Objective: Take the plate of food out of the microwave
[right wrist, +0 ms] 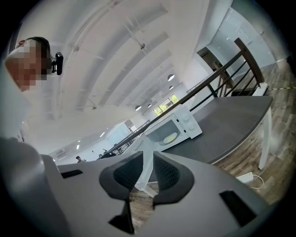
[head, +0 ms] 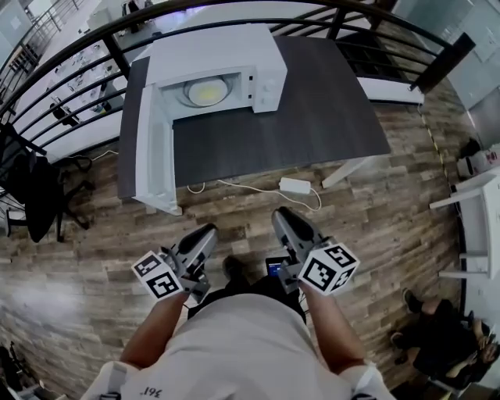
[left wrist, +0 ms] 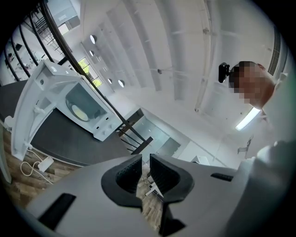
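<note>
A white microwave stands on the dark table with its door swung wide open to the left. Inside sits a plate of yellowish food, also seen in the left gripper view as the plate and in the right gripper view as the plate. Both grippers hang low by the person's waist, well short of the table. My left gripper shows a narrow gap between its pads with nothing in it. The right gripper is likewise slightly open and empty.
A black railing curves behind the table. A white power adapter and its cable lie on the wood floor below the table's front edge. A dark chair stands at the left, white shelving at the right, and a seated person is at bottom right.
</note>
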